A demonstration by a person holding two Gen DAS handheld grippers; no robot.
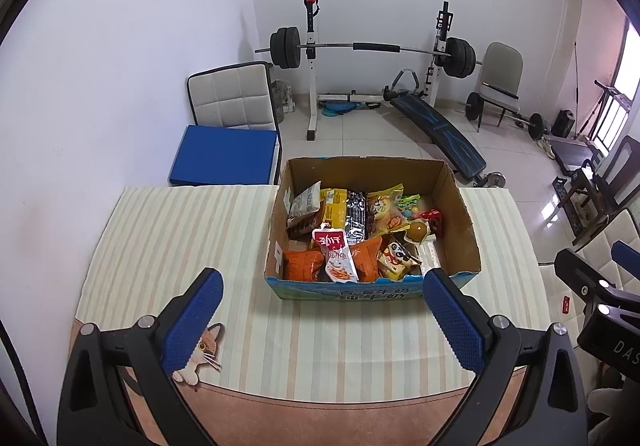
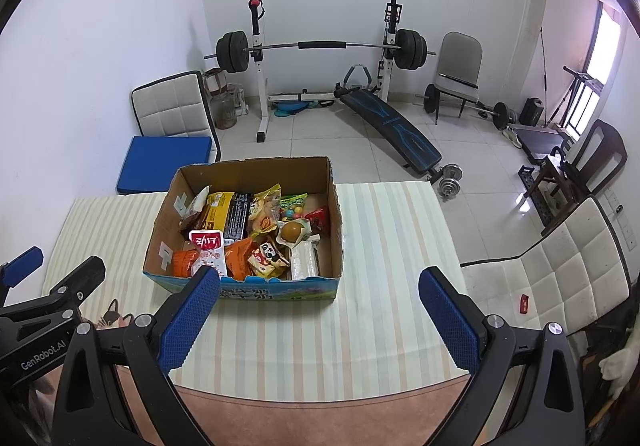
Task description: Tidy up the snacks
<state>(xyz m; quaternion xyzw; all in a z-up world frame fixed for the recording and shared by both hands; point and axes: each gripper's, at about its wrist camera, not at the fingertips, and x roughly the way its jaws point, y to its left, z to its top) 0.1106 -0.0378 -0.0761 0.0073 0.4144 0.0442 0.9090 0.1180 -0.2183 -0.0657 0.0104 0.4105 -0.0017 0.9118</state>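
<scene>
Snack packets (image 1: 352,234) are heaped inside a cardboard box (image 1: 466,214) at 12 o'clock on the striped tablecloth (image 1: 168,230). Both the left gripper (image 1: 320,326) and right gripper (image 2: 318,320) are held wide apart, empty. Crinkly pouches could be pinched together, so neighbours may be dragged out.

My left gripper (image 1: 322,322) hangs level with its blue pads spread wide and nothing between them. My right gripper (image 2: 319,320) sits just beside it, jaws equally wide apart, holding nothing, both pointing forward.
</scene>
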